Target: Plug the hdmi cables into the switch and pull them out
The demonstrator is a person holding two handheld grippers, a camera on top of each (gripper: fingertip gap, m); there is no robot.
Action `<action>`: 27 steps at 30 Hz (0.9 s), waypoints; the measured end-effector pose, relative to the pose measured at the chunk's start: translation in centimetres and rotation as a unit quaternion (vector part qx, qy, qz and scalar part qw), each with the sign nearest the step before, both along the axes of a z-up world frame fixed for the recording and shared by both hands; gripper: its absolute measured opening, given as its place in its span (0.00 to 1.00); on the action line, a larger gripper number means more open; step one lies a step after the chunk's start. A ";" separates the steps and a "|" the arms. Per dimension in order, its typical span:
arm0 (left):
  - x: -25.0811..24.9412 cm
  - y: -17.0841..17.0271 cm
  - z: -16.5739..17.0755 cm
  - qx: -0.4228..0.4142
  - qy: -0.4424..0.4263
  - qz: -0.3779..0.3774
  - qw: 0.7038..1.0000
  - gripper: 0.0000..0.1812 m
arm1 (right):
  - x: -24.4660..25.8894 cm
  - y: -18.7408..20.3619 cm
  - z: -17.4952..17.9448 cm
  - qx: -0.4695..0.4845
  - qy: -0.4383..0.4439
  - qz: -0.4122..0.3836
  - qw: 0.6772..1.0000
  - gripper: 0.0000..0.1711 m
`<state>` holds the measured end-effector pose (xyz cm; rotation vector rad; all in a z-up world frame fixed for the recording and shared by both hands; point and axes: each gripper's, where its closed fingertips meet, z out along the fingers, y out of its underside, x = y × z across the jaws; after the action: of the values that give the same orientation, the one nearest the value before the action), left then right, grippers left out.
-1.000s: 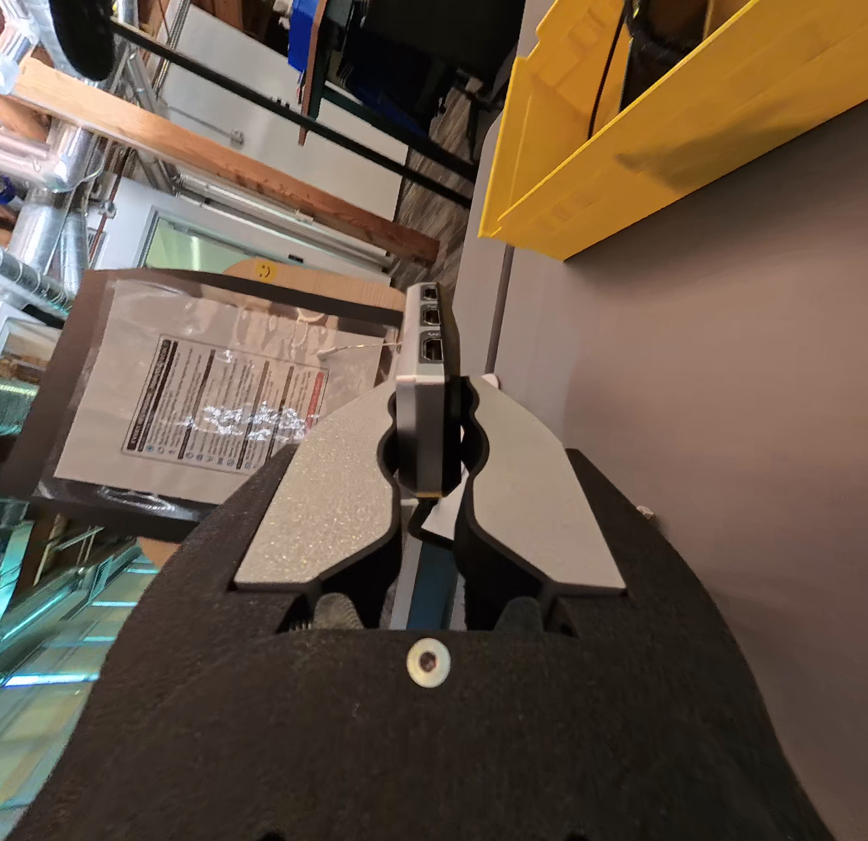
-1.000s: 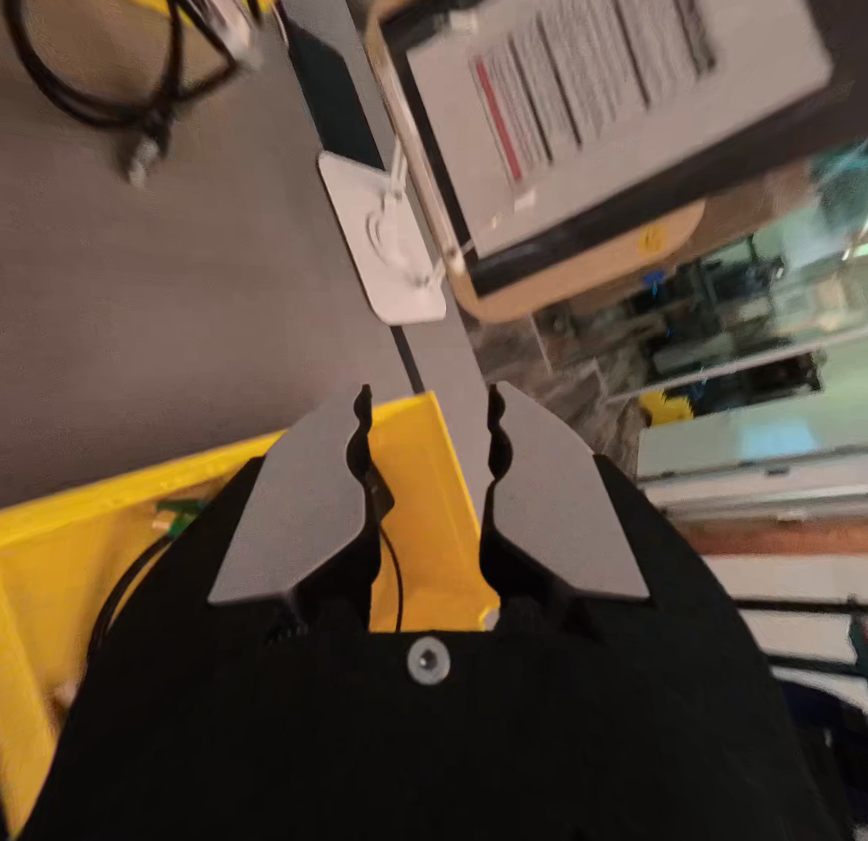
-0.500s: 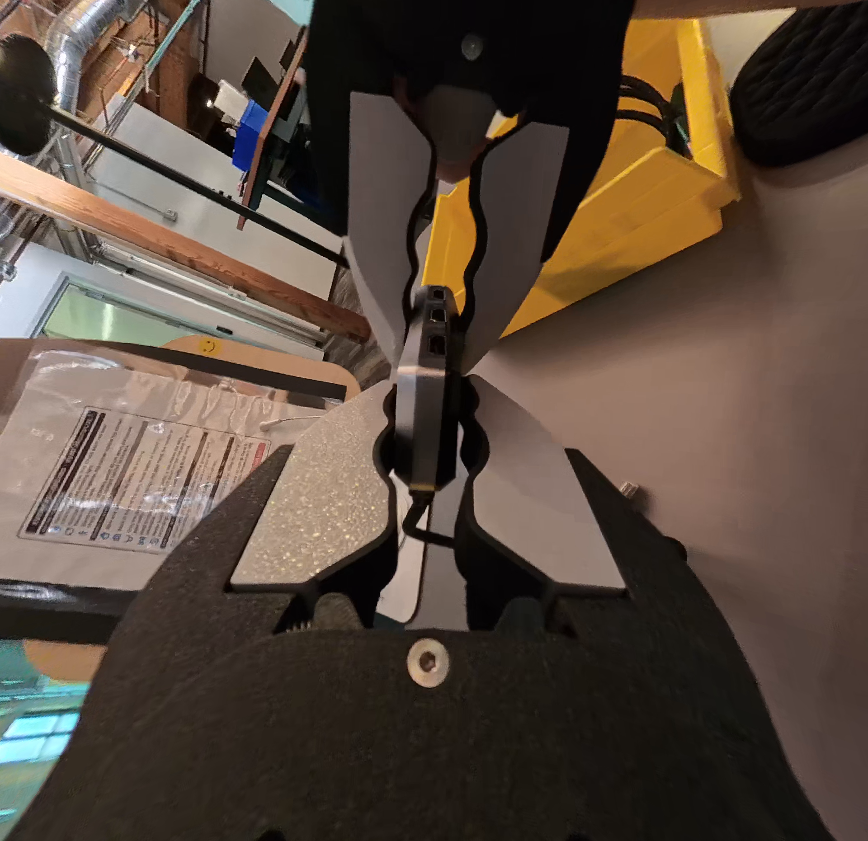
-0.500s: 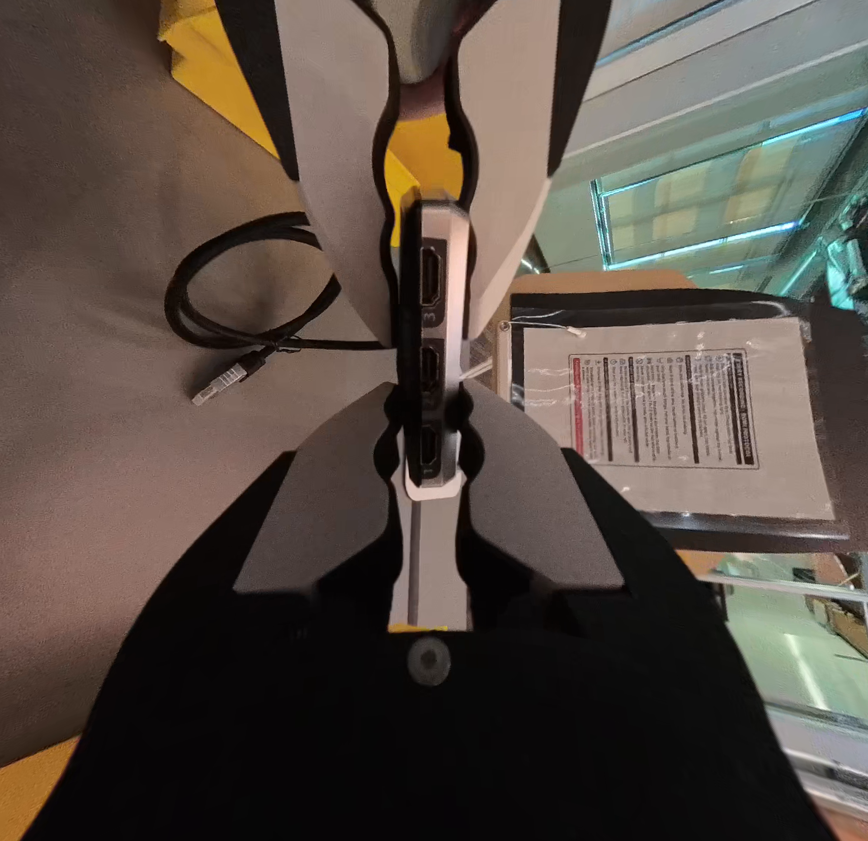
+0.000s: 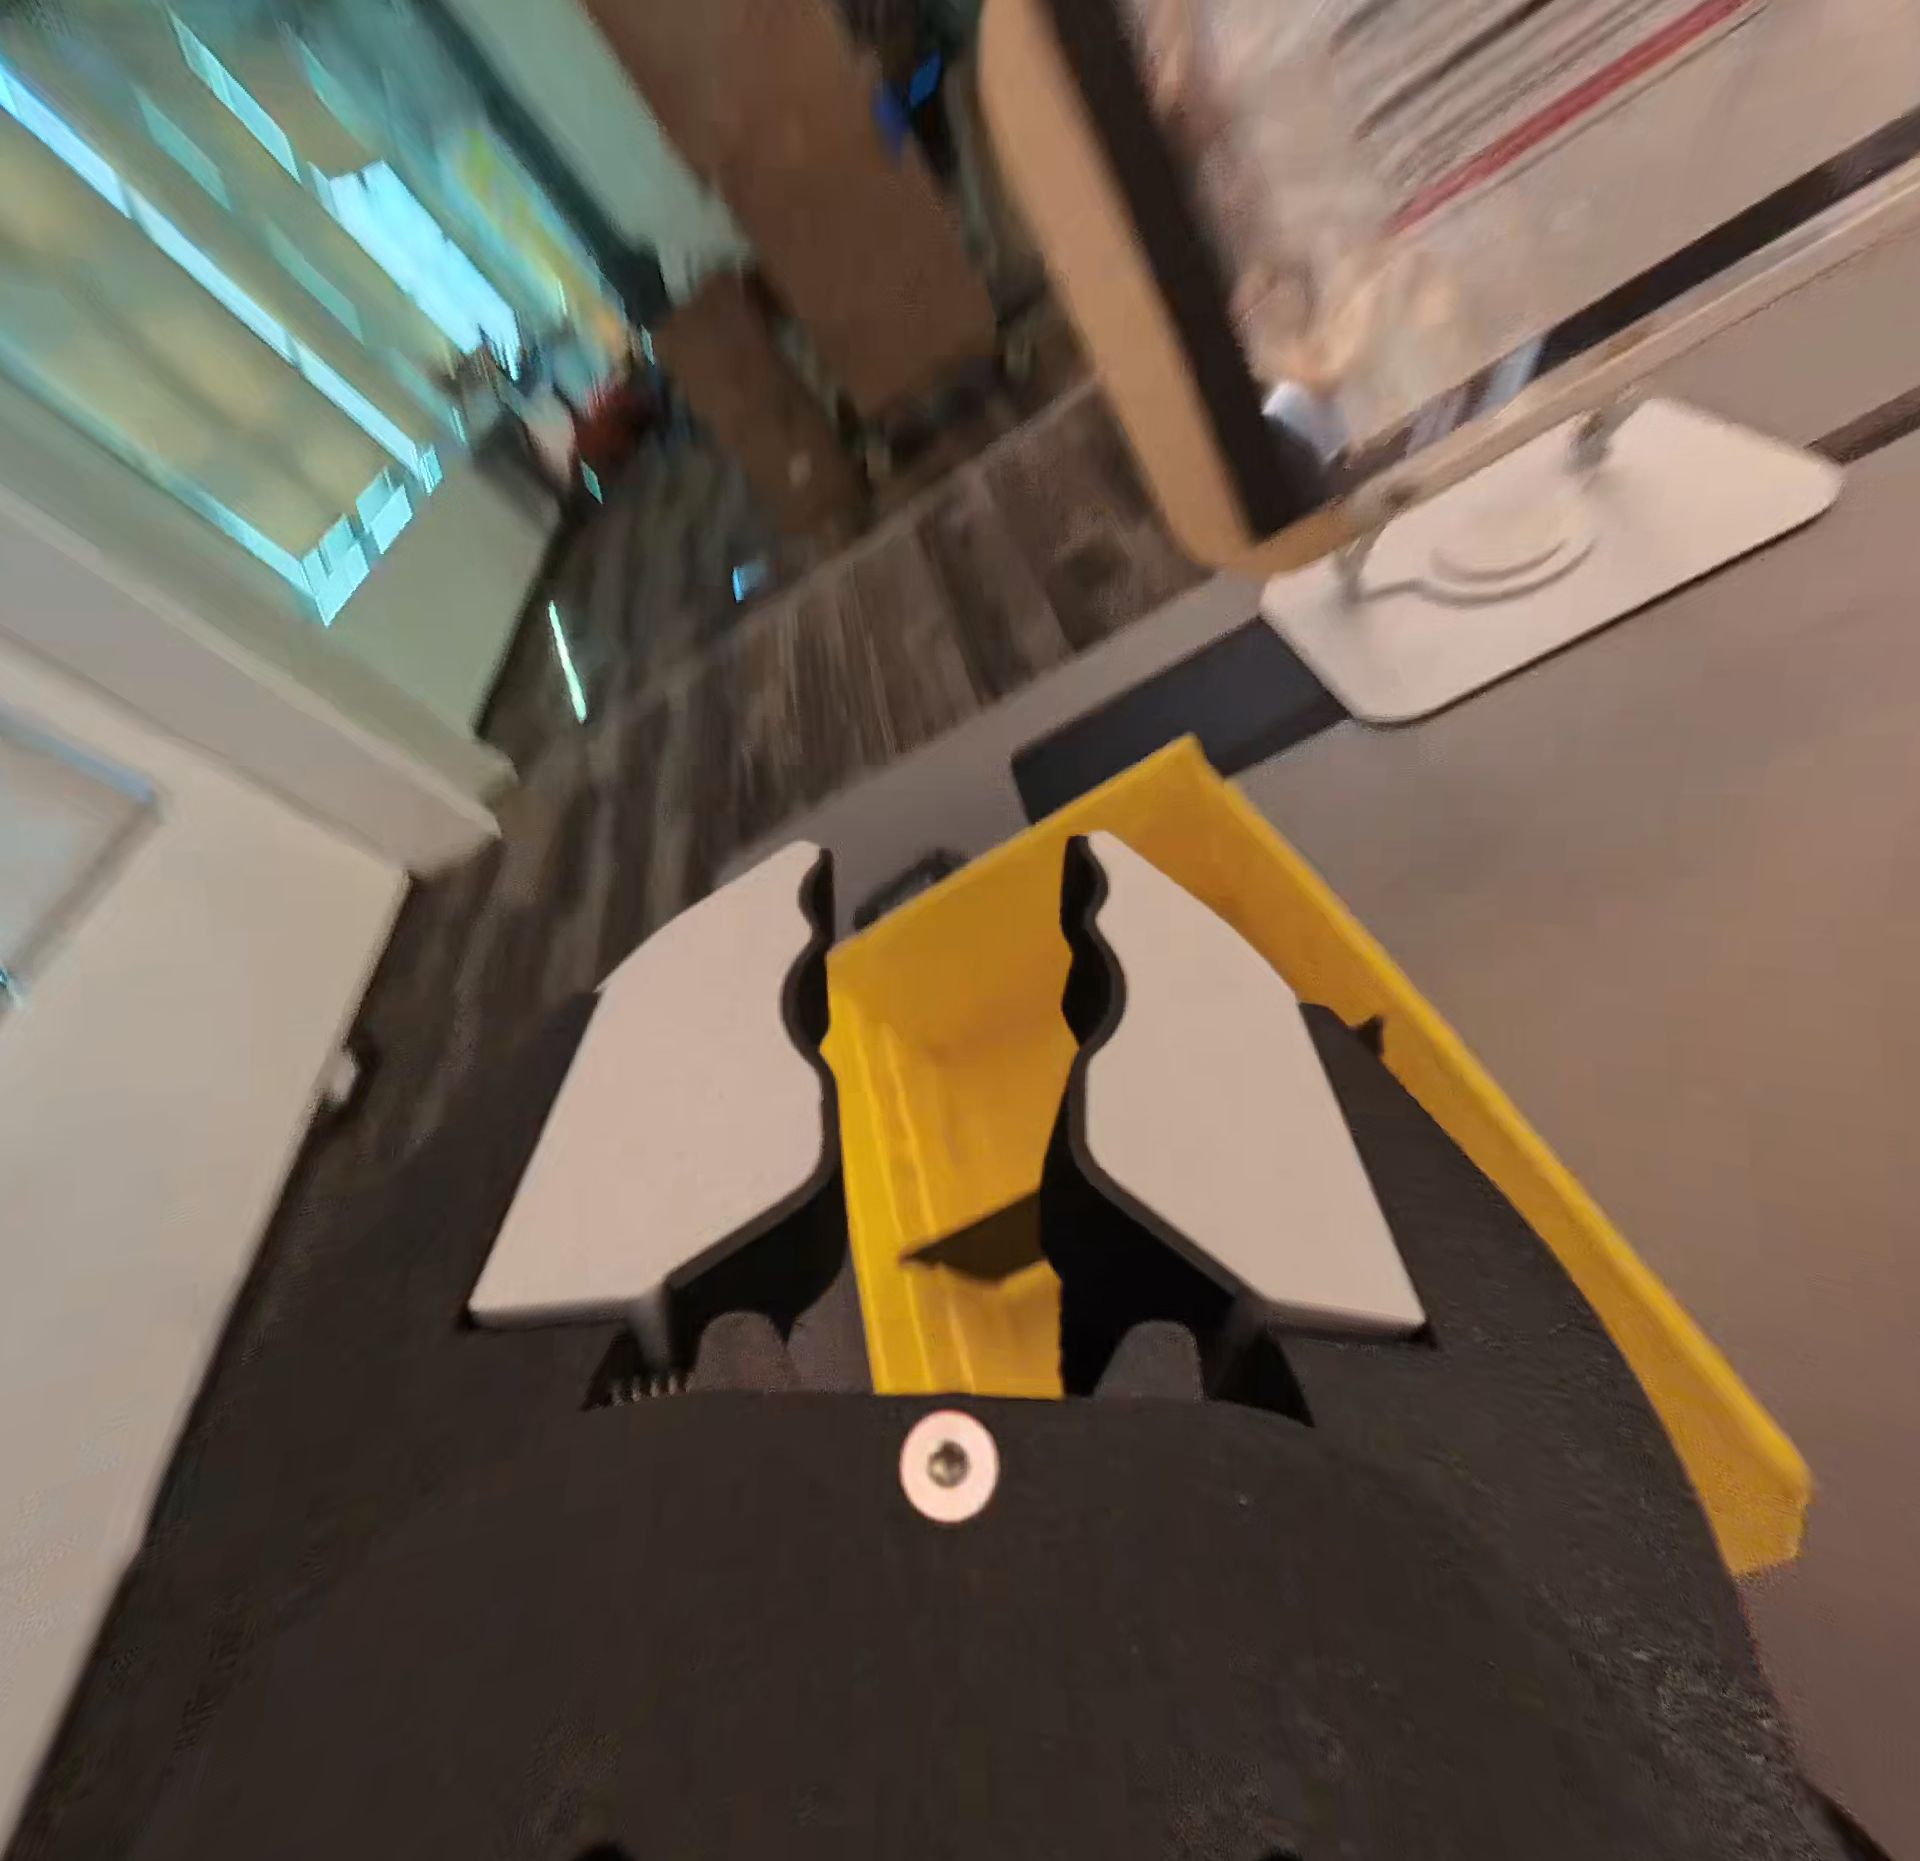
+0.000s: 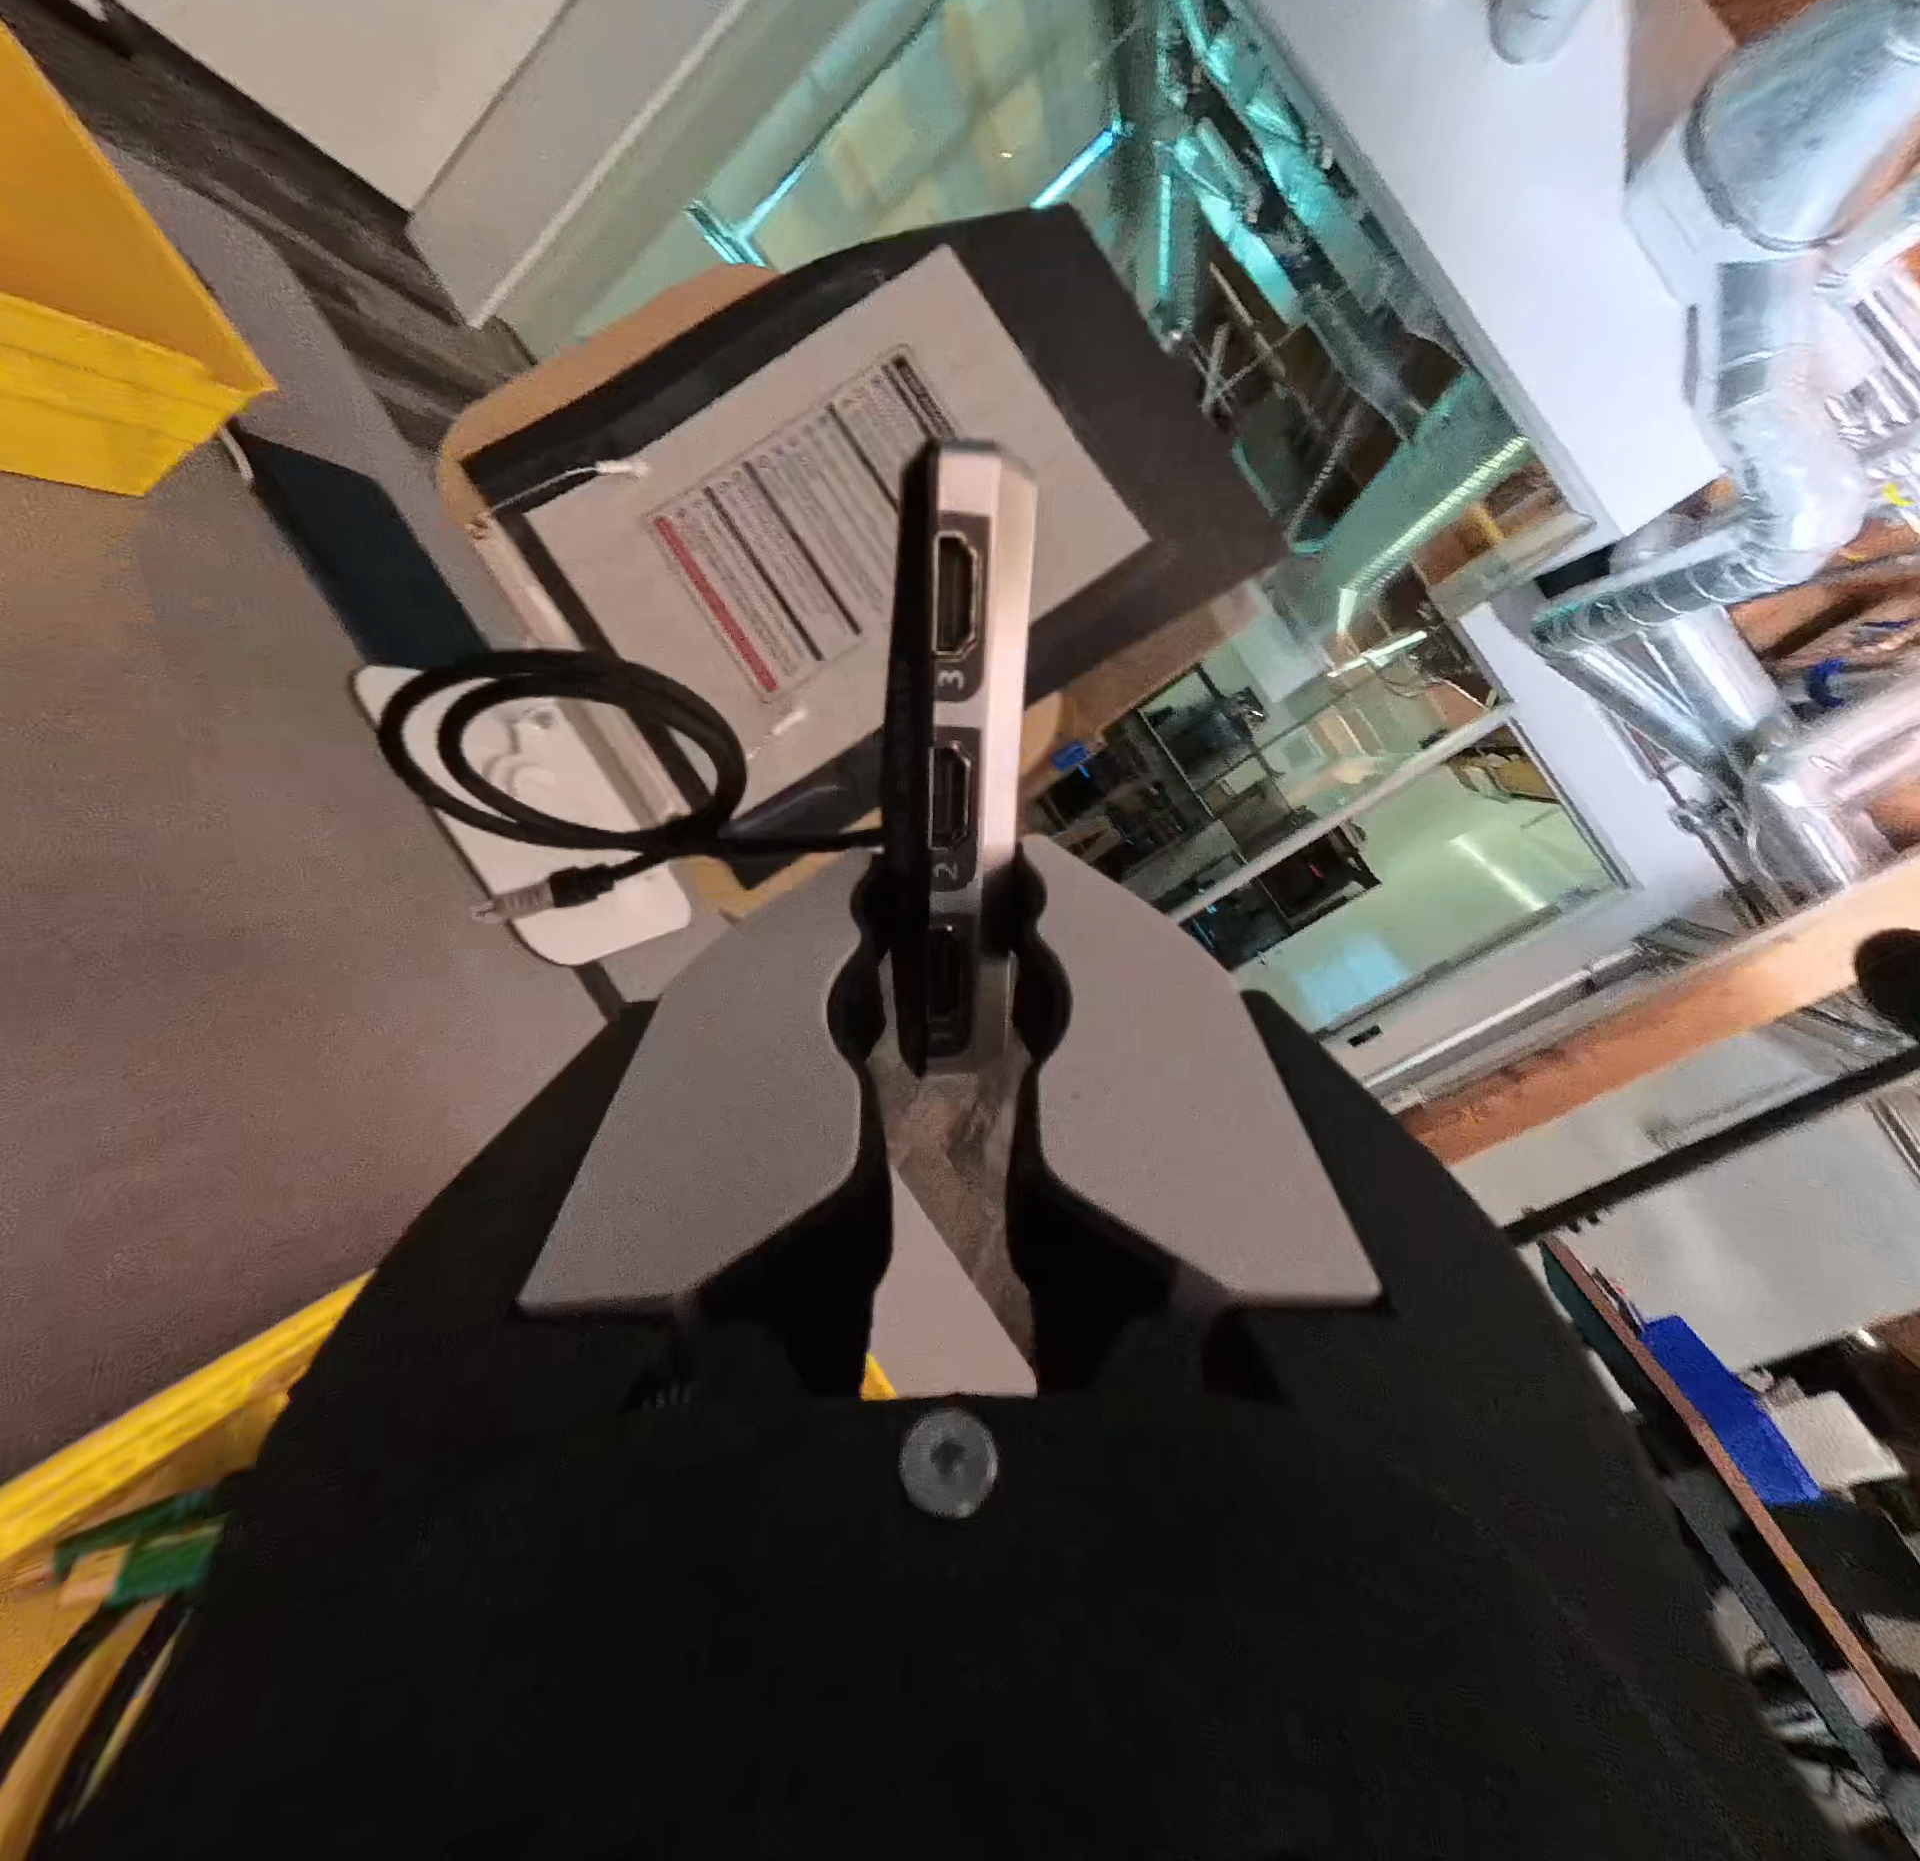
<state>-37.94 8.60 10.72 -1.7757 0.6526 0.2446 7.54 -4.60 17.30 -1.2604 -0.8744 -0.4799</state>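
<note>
The right tongs (image 6: 951, 964) are clamped on the lower end of the slim silver-and-black HDMI switch (image 6: 951, 731), held upright above the grey bench (image 6: 208, 928), its three ports facing the camera. The left tongs (image 5: 945, 970) gape empty over a yellow plastic bin (image 5: 1299, 980). The switch looks light, rigid and smooth, so gripping its flat faces seems best; its thin black cable (image 6: 561, 751) hangs coiled.

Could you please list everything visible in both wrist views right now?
switch: one, silver and black, clamped upright in the right gripper, ports empty
cable: one, black, coiled, hanging from the switch
yellow bin: at least one, beneath the left gripper
sign stand: one, white base, back of the table
table: one, grey
left gripper: jaws open, empty
right gripper: jaws shut on the switch
</note>
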 end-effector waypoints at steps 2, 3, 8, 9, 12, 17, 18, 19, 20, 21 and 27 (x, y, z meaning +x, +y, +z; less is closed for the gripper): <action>-3.2 1.0 -1.3 -0.027 -0.019 0.036 0.999 0.26 | 2.1 -0.7 1.3 0.025 0.020 -0.022 0.999 0.13; -4.4 1.4 -1.5 -0.026 -0.026 0.047 0.998 0.26 | 3.1 -1.0 1.7 0.032 0.029 -0.033 0.999 0.13; -6.9 1.9 -2.5 -0.037 -0.046 0.062 0.996 0.23 | 8.5 -1.2 1.2 0.023 0.046 -0.100 0.994 0.13; -7.2 1.9 -2.8 -0.043 -0.042 0.068 0.996 0.23 | 9.3 -1.1 0.9 0.020 0.050 -0.106 0.993 0.13; -7.8 1.9 -3.4 -0.054 -0.030 0.080 0.995 0.23 | 10.7 -1.5 0.7 0.021 0.064 -0.107 0.992 0.13; -8.7 2.0 -4.9 -0.091 -0.020 0.100 0.991 0.24 | 10.2 -1.5 -0.3 -0.021 0.046 -0.100 0.994 0.13; -9.1 2.0 -5.5 -0.102 -0.013 0.106 0.989 0.24 | 10.3 -1.0 -1.5 -0.055 0.040 -0.105 0.992 0.13; -9.4 2.1 -6.1 -0.115 -0.008 0.110 0.987 0.24 | 10.5 -0.3 -2.9 -0.087 0.034 -0.109 0.990 0.13; -9.6 2.1 -6.7 -0.126 -0.005 0.112 0.986 0.24 | 10.5 0.5 -4.6 -0.128 0.031 -0.103 0.986 0.13; -9.7 2.2 -7.1 -0.134 -0.004 0.113 0.985 0.24 | 10.3 1.3 -6.6 -0.171 0.031 -0.083 0.981 0.13; -9.5 2.5 -7.4 -0.133 -0.006 0.103 0.986 0.23 | 11.3 6.1 -16.5 -0.333 0.013 -0.069 0.940 0.14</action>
<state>-47.47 11.08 3.31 -2.1027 0.5097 0.2977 18.79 1.46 0.80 -1.9539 -0.9673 -0.2768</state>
